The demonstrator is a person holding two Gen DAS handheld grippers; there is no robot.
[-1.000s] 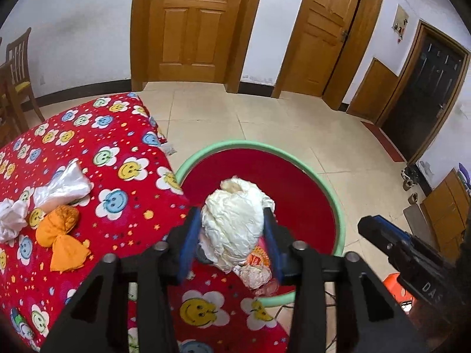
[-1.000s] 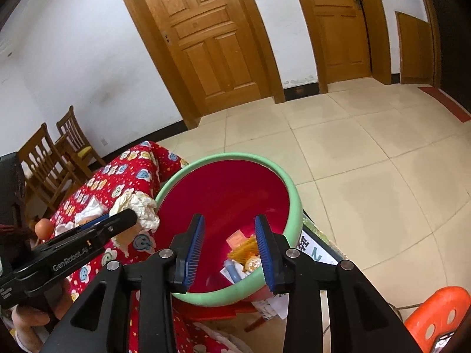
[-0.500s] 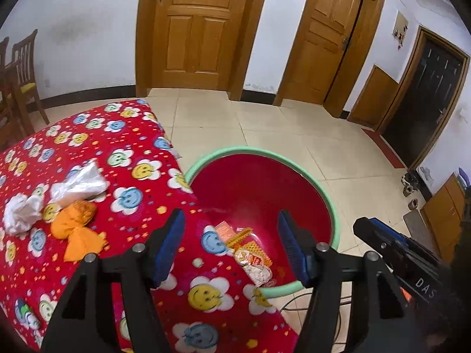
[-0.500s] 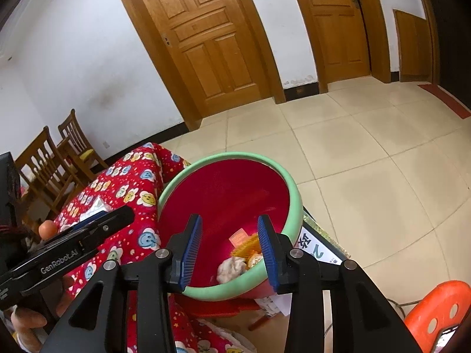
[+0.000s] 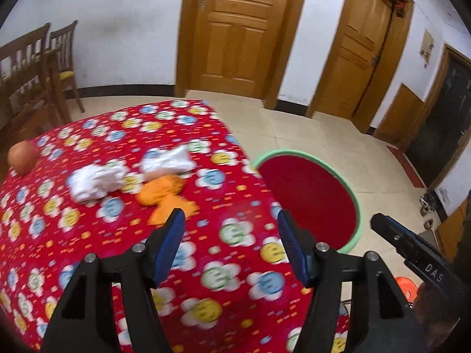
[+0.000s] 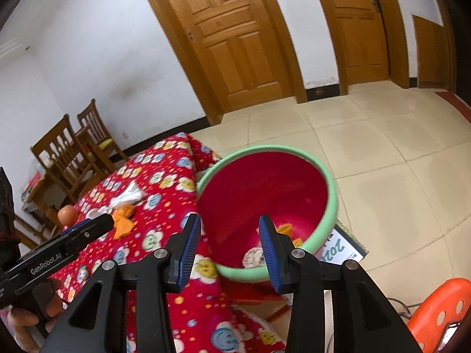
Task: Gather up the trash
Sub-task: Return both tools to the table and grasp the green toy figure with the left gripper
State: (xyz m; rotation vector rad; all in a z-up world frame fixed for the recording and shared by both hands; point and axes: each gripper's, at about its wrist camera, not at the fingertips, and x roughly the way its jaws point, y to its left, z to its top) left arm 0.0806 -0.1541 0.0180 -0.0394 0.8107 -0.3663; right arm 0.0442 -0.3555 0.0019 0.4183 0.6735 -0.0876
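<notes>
Seen now over the red smiley-print tablecloth (image 5: 123,235) rather than over the green-rimmed red bin (image 5: 357,203), as a second ago. Gone from between the blue pads: the white crumpled wad gripped a second back; lying instead in the bottom of the bin, among orange and yellow scraps, a pale crumpled lump (image 6: 253,257), by all appearances that same wad. Left gripper (image 5: 231,245) empty, jaws standing wide apart with only cloth showing between them, aimed back toward the litter left on the table. Right gripper (image 6: 230,245) also empty, jaws partly open and a little wider than a second ago, poised above the near rim of the bin. Still to collect, close together near the far middle of the cloth: a white crumpled tissue (image 5: 94,182), a clear plastic wrapper (image 5: 169,160) and an orange wrapper (image 5: 164,197), the orange one nearest the left jaws. Off at the left edge, an apple (image 5: 23,157), probably not trash. One piece delivered, three apparently remaining.
</notes>
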